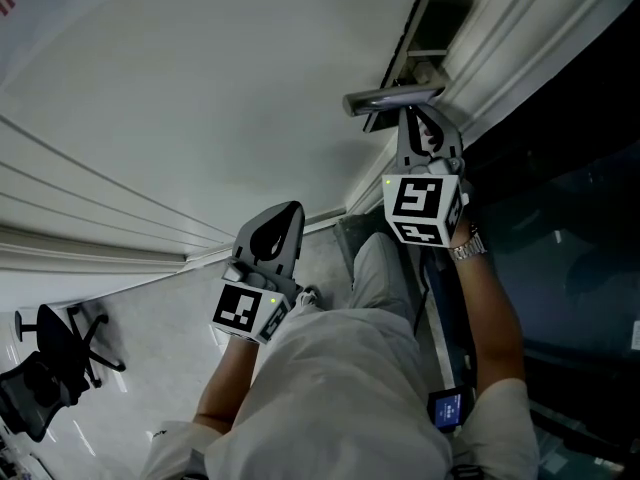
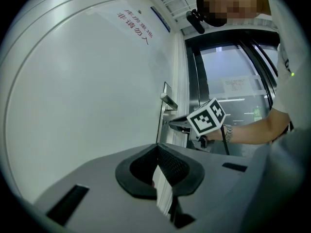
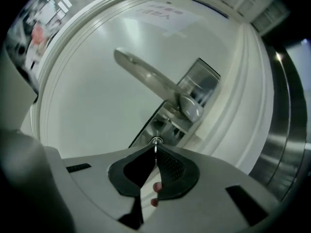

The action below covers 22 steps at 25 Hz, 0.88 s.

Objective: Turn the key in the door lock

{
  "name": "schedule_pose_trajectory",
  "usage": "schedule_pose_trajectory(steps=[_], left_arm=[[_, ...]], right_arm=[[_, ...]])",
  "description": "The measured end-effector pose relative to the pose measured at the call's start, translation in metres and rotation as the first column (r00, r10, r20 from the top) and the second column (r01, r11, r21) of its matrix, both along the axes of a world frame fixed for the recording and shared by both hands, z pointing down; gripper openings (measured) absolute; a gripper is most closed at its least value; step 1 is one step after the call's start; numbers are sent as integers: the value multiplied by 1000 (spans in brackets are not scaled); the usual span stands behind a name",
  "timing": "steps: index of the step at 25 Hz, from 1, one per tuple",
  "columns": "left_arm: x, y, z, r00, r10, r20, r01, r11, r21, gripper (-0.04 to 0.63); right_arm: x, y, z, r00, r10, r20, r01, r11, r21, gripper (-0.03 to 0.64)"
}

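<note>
One key (image 3: 156,142) in door lock (image 3: 166,124)

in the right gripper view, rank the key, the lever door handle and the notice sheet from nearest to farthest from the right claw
1. Small silver key: pinched at the tips of the right claw.
2. Silver metal lever handle: above the key, reaching up-left.
3. White notice sheet: farthest, at the view's top.

The handle (image 3: 150,76) juts just above the key (image 3: 155,143); bare door (image 3: 92,110) lies free leftward, the frame (image 3: 243,91) crowds right.
</note>
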<state>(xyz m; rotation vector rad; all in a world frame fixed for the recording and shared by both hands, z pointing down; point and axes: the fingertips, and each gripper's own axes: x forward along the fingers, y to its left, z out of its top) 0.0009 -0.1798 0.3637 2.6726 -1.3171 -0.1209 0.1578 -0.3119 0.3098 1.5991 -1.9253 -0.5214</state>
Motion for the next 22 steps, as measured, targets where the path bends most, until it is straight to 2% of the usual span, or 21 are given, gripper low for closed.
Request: schedule_pose_trajectory(steps=[2,4,7,10,14,18,20,22], left_arm=[[1,1,2,1000,5,1,-5,1000,-3,3],[4,2,0,1000,4,-6,-4,1000,0,3],[7,3,1,1000,11,-1,-11,1000,1,3],[7,3,2,1000,11,5,-11,1000,-4,3],[3,6,9,999,7,33,-5,999,-52,3],[2,9,9,999,5,32,-3,999,-53,3],[3,8,8,1000,1,20,-1,999,-40,3],[3,9,10,1000,1,25,0,999,-54,3]], right_arm=[[1,-1,-2,973,7,231,7,998,-61,12],[4,-3,-2,905,24,425,26,994,-110,12],[7,-3,-1,768,51,638,66,985,-158,12],[9,-3,-2,596,90,798,113,975,-194,12],[14,-3,0,322,179,930,169,955,-242,11],[14,-2,0,70,253,965,241,934,-262,11],[16,-3,3,-23,289,957,268,924,-273,11],[17,-4,5,-78,310,948,280,919,-277,12]])
